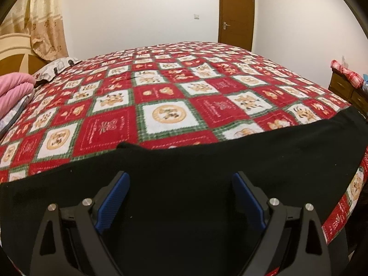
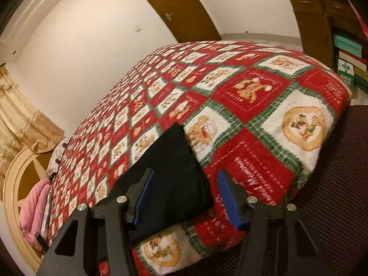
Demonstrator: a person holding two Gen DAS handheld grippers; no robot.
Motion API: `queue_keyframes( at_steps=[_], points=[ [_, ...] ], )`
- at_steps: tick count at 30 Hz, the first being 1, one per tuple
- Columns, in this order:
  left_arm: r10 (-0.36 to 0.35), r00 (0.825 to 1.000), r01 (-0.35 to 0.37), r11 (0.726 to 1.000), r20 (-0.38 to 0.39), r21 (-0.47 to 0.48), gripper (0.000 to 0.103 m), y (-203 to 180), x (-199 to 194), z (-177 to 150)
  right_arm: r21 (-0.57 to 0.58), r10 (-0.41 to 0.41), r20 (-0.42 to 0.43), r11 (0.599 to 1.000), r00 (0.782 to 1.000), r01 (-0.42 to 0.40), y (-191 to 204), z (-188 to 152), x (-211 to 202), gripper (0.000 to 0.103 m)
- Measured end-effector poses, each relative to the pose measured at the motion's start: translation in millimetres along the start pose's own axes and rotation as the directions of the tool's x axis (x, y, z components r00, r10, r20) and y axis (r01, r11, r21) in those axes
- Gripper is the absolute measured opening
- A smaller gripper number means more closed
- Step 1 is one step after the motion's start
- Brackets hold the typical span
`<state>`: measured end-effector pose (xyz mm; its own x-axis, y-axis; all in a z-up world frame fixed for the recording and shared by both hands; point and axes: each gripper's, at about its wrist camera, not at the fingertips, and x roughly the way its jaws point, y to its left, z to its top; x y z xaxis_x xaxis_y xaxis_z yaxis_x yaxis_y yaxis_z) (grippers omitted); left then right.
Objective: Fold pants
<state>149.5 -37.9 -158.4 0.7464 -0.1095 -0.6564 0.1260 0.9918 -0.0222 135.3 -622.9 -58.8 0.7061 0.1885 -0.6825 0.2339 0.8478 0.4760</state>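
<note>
Black pants (image 1: 207, 161) lie flat in a long band along the near edge of the bed, on a red, white and green patchwork blanket (image 1: 165, 92). My left gripper (image 1: 181, 179) hovers over the middle of the pants, its blue pads (image 1: 115, 202) wide apart and open with nothing pinched. In the right wrist view one squared end of the pants (image 2: 174, 172) lies near the bed's corner. My right gripper (image 2: 185, 174) stands open over that end, and the cloth's edge runs between the fingers without either pad (image 2: 227, 197) pressing on it.
A pink folded blanket (image 1: 13, 92) and a pillow (image 1: 55, 66) lie at the head of the bed by a cream headboard (image 2: 13, 184). A wooden dresser (image 1: 345, 87) and stacked boxes (image 2: 349, 55) stand beyond the foot. Dark dotted carpet (image 2: 333, 184) lies below the bed's corner. A brown door (image 1: 237, 13) is in the far wall.
</note>
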Motion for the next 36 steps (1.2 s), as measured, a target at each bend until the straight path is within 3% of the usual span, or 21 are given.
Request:
queue_keyframes(
  at_steps=[5,7,9,13,15,17,29,36],
  points=[
    [0.008,1.000,-0.008,1.000,-0.006,0.004,0.094,3,4,-6,-0.009,0.005,0.006,1.000,1.000,-0.005,3,-3,4,0.057],
    [0.008,1.000,-0.008,1.000,-0.004,0.007,0.094,3,3,-6,-0.007,0.019,0.002,1.000,1.000,-0.019,0,-2,3,0.054],
    [0.007,1.000,-0.007,1.000,-0.004,0.004,0.094,3,3,-6,0.000,0.016,0.002,1.000,1.000,-0.016,-4,-2,2,0.041],
    [0.005,1.000,-0.005,1.000,0.004,-0.004,0.094,4,3,-8,0.019,0.052,0.026,0.998,0.998,-0.053,-12,-3,6,0.035],
    [0.007,1.000,-0.007,1.000,0.004,-0.001,0.094,4,2,-7,0.014,0.089,0.026,0.996,0.996,-0.090,-9,-3,5,0.011],
    [0.004,1.000,-0.004,1.000,0.005,-0.004,0.094,5,2,-7,0.005,0.123,0.043,0.992,0.991,-0.123,-1,-4,0,0.011],
    [0.000,1.000,0.000,0.999,0.011,-0.039,0.094,21,-1,-9,-0.113,0.091,0.129,0.991,0.988,-0.077,43,-8,-19,0.010],
    [-0.003,1.000,0.003,0.997,0.007,-0.074,0.094,32,-7,-7,-0.260,0.151,0.140,0.959,0.979,-0.111,113,-27,-30,0.010]
  ],
)
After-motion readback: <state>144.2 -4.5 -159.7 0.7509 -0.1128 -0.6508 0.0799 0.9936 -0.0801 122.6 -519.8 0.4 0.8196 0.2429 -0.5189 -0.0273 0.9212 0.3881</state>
